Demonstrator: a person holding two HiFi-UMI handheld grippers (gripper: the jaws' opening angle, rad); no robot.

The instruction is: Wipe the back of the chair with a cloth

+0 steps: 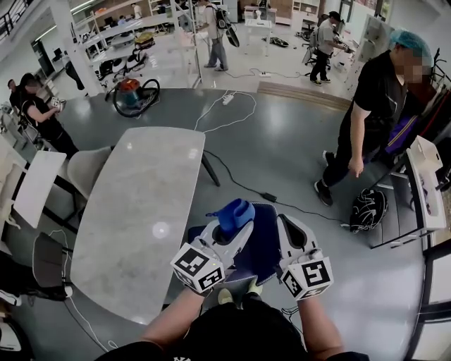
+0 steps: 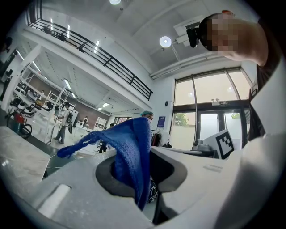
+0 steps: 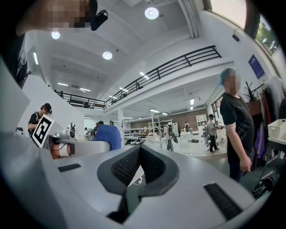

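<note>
A large hall is shown brightly and evenly lit by round ceiling lamps and by daylight admitted through tall windows. A pale glare spot is thrown on the marble table, and soft reflections are carried by the glossy floor. Both gripper views are bent at the edges and ringed in black. The blue cloth, close to the lens, is rendered slightly soft.

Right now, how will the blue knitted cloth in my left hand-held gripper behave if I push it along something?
Probably floppy: the blue knitted cloth folds over in the left hand-held gripper, one corner trailing sideways. Likely light, since a small pinch holds it up. Its coarse weave should drag, not slide.
</note>
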